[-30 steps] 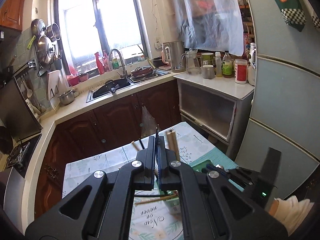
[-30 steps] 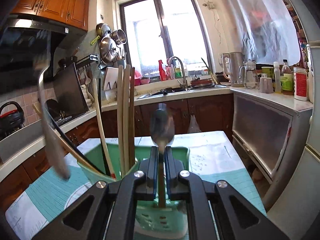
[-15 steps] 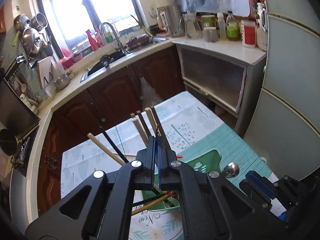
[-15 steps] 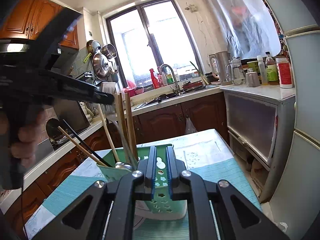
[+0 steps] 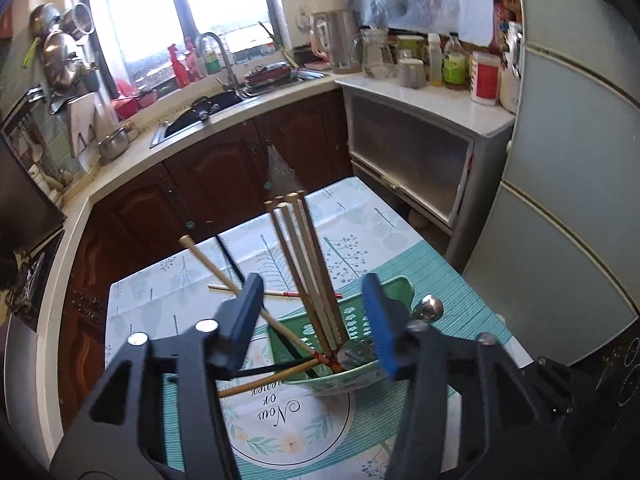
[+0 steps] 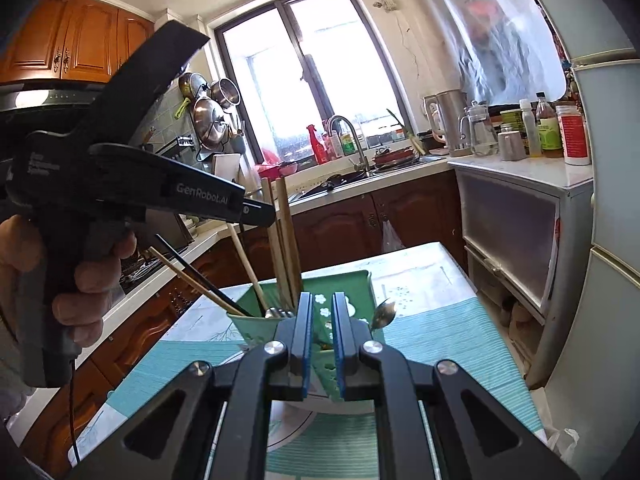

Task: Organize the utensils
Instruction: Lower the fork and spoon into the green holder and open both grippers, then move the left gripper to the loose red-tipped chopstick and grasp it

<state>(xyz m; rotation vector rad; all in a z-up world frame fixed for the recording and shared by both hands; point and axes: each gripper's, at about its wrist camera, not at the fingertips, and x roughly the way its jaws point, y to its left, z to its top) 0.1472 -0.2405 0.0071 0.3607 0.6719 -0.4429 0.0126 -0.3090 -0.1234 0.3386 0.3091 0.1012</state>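
Left gripper (image 5: 316, 320): jaws spread wide, holding nothing, poised above the green utensil holder (image 5: 394, 286). Right gripper (image 6: 319, 336): jaws nearly closed with a narrow gap, nothing gripped, low in front of the same holder. Holder stands on the table mat (image 5: 436, 272); a bundle of wooden chopsticks (image 5: 304, 256) stands upright in it, others lean out to the left, and a spoon (image 5: 428, 307) rests against its right side. One chopstick (image 5: 276, 293) lies on the table behind. Recommended: descend squarely over the splayed sticks, close gently at mid-shaft, and avoid tipping the holder.
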